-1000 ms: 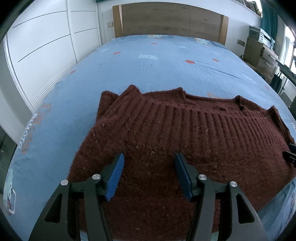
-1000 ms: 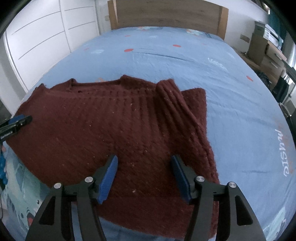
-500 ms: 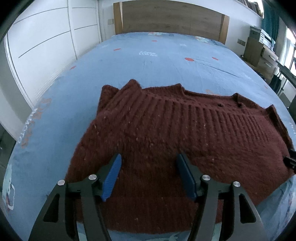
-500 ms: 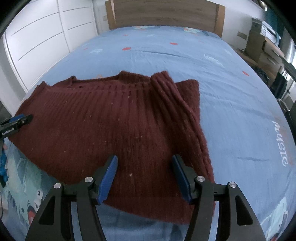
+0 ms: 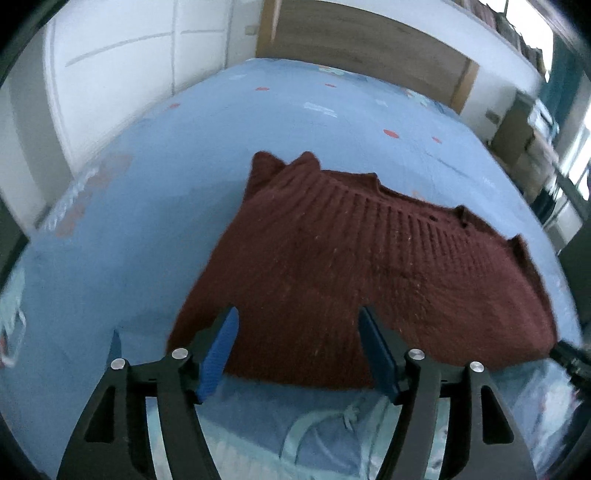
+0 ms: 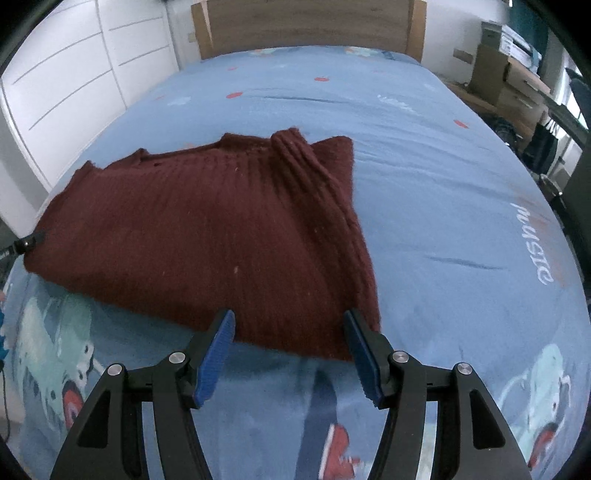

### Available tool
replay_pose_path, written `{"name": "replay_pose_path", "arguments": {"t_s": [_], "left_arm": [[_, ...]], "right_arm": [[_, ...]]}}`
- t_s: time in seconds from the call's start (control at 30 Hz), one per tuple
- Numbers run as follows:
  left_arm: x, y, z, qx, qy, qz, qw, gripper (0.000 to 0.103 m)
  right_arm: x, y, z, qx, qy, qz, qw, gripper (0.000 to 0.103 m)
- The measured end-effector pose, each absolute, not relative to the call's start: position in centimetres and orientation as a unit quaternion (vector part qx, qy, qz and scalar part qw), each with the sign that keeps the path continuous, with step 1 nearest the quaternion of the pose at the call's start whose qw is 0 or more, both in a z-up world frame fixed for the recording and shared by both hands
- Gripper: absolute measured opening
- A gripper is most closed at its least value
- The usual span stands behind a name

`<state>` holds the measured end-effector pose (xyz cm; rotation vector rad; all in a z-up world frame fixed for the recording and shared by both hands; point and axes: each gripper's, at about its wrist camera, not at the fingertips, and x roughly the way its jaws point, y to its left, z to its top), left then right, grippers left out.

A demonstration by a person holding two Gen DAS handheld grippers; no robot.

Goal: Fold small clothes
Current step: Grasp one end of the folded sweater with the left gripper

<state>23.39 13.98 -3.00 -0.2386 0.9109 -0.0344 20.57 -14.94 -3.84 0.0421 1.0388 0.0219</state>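
Left wrist view: the left gripper [image 5: 297,328] is spread, holding nothing, above the near hem of the sweater [image 5: 369,266]. The sweater lies flat on the bed [image 5: 221,147], near its foot end.

Right wrist view: the right gripper [image 6: 290,332] is spread, empty, at the sweater [image 6: 207,236] hem. A ribbed fold runs along the sweater's right side.

Blue printed bedsheet [image 6: 424,155], wooden headboard [image 6: 306,27], white wardrobe doors [image 5: 122,74], cardboard boxes [image 6: 506,77] at right.
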Motion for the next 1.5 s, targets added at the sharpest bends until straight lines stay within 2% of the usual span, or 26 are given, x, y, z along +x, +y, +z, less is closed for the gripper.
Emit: {"name": "replay_pose_path", "arguments": {"t_s": [0.3,0.6,0.93,1.5], "left_arm": [[19.3,16.4,-3.7,-0.214,0.457,-0.025,0.863,0.062],[18.6,18.5,-5.2,-0.327,0.46,-0.042,0.825,0.064],[20.5,19.6,-8.4,-0.445,0.434,-0.059,0.781,0.064],[26.2,24.8,-10.3,-0.566,0.363,-0.038,0.739,0.062]], "right_arm": [[15.3,-14.9,-3.4,0.044,0.497,0.012,0.866,0.063],[12.1,-14.5,-3.5,0.072,0.498,0.013,0.864,0.063],[10.5,-14.6,-3.3,0.097,0.498,0.015,0.862,0.063],[11.5,-15.0,-3.7,0.094,0.503,0.027,0.858,0.063]]}}
